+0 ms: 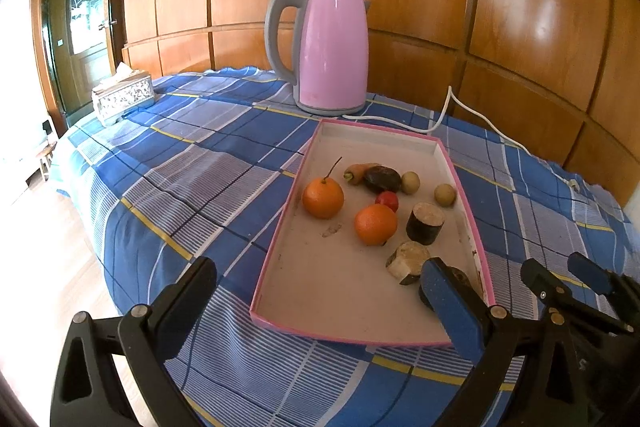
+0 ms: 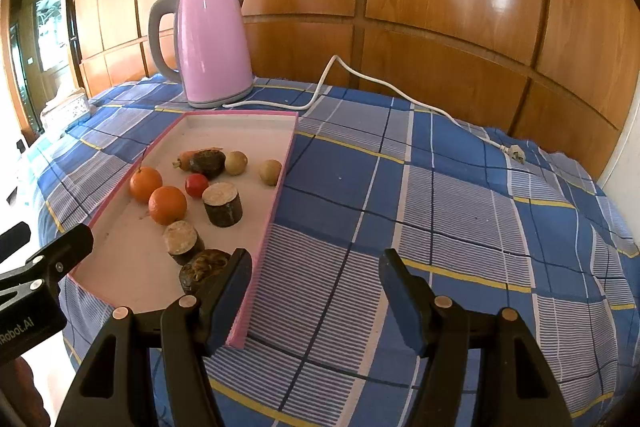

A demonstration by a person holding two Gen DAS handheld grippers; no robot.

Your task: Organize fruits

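**Me:** Both grippers are mine and both hold nothing. Left gripper hangs low over the near end of the pink-rimmed tray, fingers spread wide. Right gripper is spread too, straddling the tray's near right corner above the blue checked cloth.

**Listener:** Where is the fruit?

**Me:** All inside the tray. Two oranges sit at its left middle, a small red fruit just behind the nearer one. Two pale round fruits lie toward the tray's right wall. A small carrot touches a dark lump at the far middle. Three dark cut chunks run down the right side to the near end.

**Listener:** Which step is this?

**Me:** I judge it fits either gathered fruit awaiting sorting, or sorting finished with my grippers clear. Nothing lies on the cloth outside the tray except a pink kettle behind it.

**Listener:** And the next move?

**Me:** These views don't settle it.
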